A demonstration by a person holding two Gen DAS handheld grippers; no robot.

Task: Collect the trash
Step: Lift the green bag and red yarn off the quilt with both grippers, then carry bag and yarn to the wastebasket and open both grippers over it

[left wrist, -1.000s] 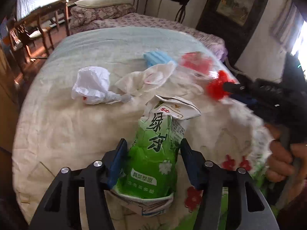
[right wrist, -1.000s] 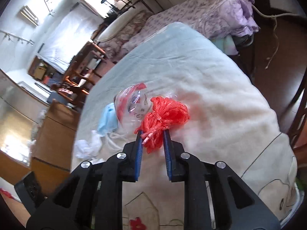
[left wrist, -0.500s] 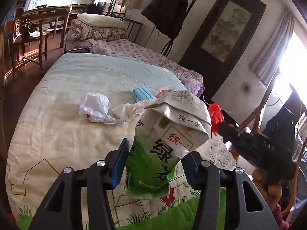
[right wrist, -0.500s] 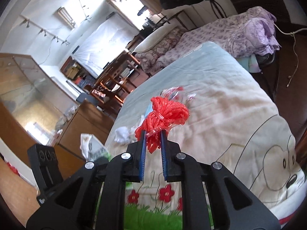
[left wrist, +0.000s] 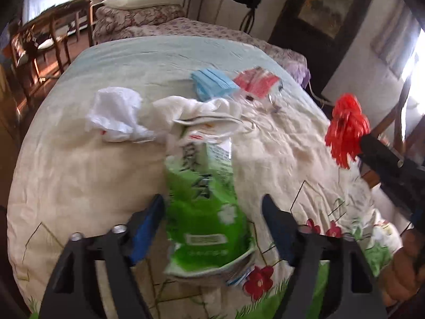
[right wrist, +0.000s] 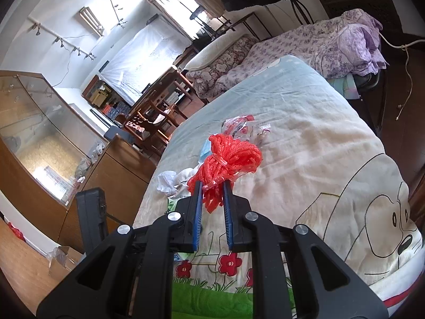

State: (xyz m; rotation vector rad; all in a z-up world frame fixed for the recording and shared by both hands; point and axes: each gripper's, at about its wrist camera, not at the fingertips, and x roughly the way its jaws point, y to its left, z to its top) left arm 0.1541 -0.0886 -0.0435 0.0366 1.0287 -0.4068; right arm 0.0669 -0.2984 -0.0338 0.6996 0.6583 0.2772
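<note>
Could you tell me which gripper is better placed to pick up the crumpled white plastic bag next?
Left. The left gripper is opening around the green carton, and the white bag lies just beyond it. The right gripper is shut on the red mesh.

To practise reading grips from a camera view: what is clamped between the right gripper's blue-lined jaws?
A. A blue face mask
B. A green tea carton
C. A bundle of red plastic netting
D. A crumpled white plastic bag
C: in the right wrist view the bundle of red plastic netting sits pinched between the narrow jaws of the right gripper.
</note>
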